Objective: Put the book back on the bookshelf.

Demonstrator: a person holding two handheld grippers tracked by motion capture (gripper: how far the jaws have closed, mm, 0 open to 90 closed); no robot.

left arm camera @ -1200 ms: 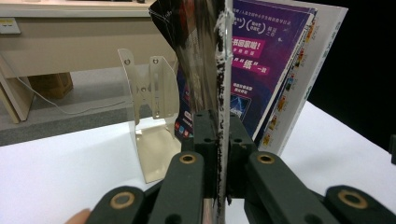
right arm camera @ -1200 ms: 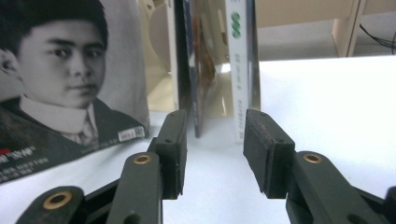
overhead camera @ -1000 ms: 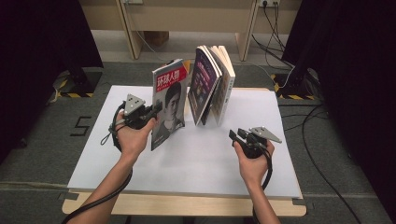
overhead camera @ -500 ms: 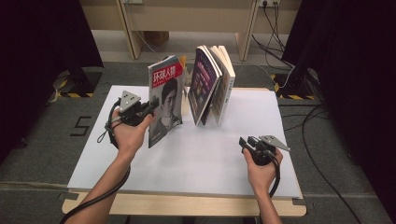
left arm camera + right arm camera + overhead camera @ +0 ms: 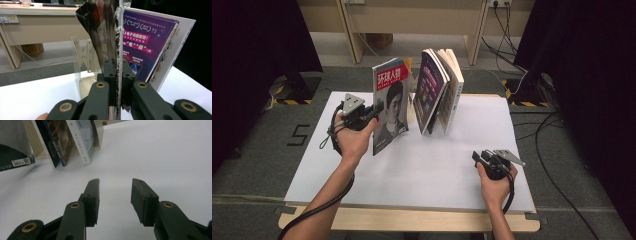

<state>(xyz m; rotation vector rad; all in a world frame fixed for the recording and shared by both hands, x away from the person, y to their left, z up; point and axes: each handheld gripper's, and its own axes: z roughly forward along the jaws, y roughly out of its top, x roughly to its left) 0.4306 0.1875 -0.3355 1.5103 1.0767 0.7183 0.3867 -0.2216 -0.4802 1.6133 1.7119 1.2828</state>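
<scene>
The left claw [image 5: 374, 111] is clamped on the magazine's [image 5: 389, 107] edge, holding it upright above the tabletop [image 5: 437, 165], long axis vertical, cover titled 环球人物 facing the person. The right claw [image 5: 476, 157], parted and holding nothing, sits low by the near right edge.

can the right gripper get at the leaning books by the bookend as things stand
Probably yes. The right gripper rests low on the table with its jaws open and nothing between them, and bare white surface lies between it and the leaning books. The left gripper holds the magazine off to the side, clear of that path.
</scene>
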